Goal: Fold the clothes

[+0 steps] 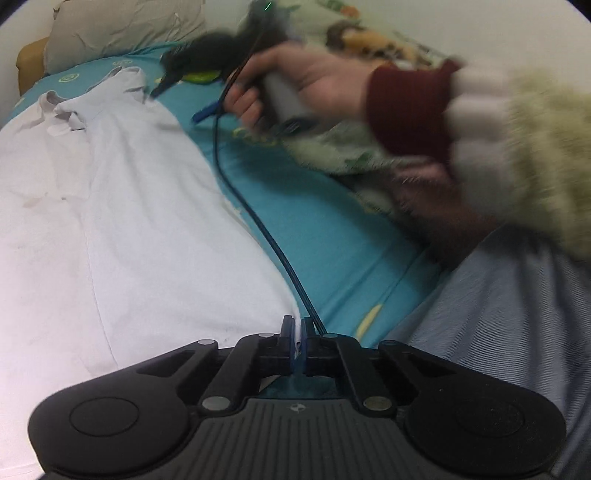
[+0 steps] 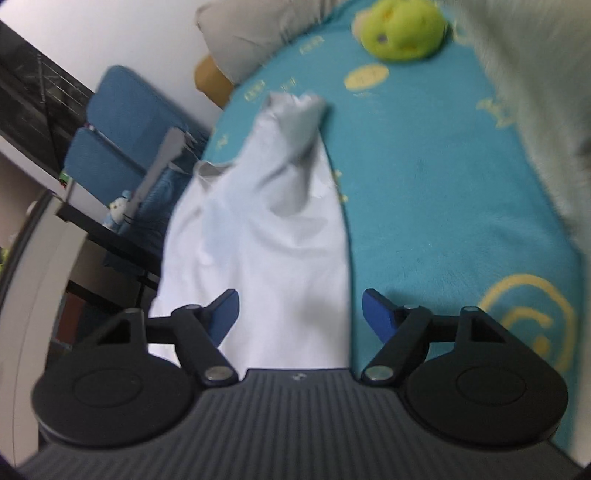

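Left tongs (image 1: 297, 334) closed at white shirt (image 1: 110, 206) edge, teal bedsheet (image 1: 332, 229), person's hand (image 1: 295, 88) gripping blurred right tongs (image 1: 173, 99)

Home bedroom, teal patterned bedsheet (image 2: 424, 192), pillow (image 2: 255, 33), plush toy (image 2: 402, 29)

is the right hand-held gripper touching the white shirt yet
Cannot tell. In the right wrist view the right hand-held gripper has its jaws wide apart over the white shirt, but blur hides whether either pad meets the cloth.
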Demonstrator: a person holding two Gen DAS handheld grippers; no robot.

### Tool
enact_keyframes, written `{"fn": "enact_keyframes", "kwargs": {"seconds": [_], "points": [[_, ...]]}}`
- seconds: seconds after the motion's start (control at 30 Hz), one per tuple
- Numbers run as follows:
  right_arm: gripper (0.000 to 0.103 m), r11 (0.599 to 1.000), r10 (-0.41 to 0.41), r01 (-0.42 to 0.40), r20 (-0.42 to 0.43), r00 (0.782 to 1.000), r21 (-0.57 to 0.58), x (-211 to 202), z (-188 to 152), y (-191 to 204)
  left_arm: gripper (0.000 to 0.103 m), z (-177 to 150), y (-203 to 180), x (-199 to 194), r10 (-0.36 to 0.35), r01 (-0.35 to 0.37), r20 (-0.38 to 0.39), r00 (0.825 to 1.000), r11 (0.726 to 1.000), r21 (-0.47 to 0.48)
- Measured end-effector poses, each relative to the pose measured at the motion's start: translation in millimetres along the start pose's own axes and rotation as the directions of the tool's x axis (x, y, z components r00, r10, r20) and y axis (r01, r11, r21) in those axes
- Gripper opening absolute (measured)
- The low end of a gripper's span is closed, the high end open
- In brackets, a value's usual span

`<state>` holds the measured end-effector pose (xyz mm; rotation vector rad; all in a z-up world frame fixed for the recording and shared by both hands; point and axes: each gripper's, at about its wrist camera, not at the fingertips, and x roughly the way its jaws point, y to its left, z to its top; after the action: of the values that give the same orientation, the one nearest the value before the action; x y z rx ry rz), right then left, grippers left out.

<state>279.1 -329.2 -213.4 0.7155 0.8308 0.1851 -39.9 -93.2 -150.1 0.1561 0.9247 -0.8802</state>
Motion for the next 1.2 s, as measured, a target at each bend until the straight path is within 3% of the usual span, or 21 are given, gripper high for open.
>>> {"fn": "enact_keyframes", "kwargs": {"seconds": [0.2, 0.27, 0.33, 0.4, 0.6, 0.97, 1.17, 1.2], "points": [[0.072, 0.996, 0.092, -0.092, 0.009, 0.996, -0.020, 28, 18, -8, 0.002, 6, 5, -3, -0.087, 0.087, -0.001, 0.996, 0.996, -0.035], [0.059, 0.992, 0.124, -0.124, -0.017, 0.992, -0.020, 37, 23, -8, 0.001, 7, 3, -3, -0.115, 0.114, 0.000, 0.993, 0.993, -0.033], [0.029, 0.992, 0.122, -0.124, -0.042, 0.992, -0.029, 46, 25, -6, 0.001, 9, -2, -5, -0.155, 0.155, 0.008, 0.988, 0.987, -0.032], [0.009, 0.995, 0.095, -0.097, -0.059, 0.994, -0.032, 51, 27, -4, 0.001, 13, -9, -5, -0.161, 0.161, 0.012, 0.987, 0.987, -0.021], [0.006, 0.997, 0.084, -0.084, -0.037, 0.996, 0.001, 40, 32, -9, 0.001, 13, -13, 6, -0.154, 0.152, -0.027, 0.988, 0.987, -0.047], [0.004, 0.995, 0.094, -0.095, 0.045, 0.995, 0.032, 4, 60, -21, 0.001, 26, -24, 22, -0.192, 0.190, -0.022, 0.981, 0.979, -0.068], [0.003, 0.999, 0.008, -0.007, 0.035, 0.999, -0.041, 20, 53, -19, 0.002, 17, -20, 32, -0.141, 0.140, -0.031, 0.989, 0.989, -0.044], [0.004, 0.998, -0.008, 0.009, 0.030, 1.000, -0.055, 23, 51, -18, 0.007, 17, -20, 31, -0.139, 0.138, -0.029, 0.990, 0.990, -0.043]]}}
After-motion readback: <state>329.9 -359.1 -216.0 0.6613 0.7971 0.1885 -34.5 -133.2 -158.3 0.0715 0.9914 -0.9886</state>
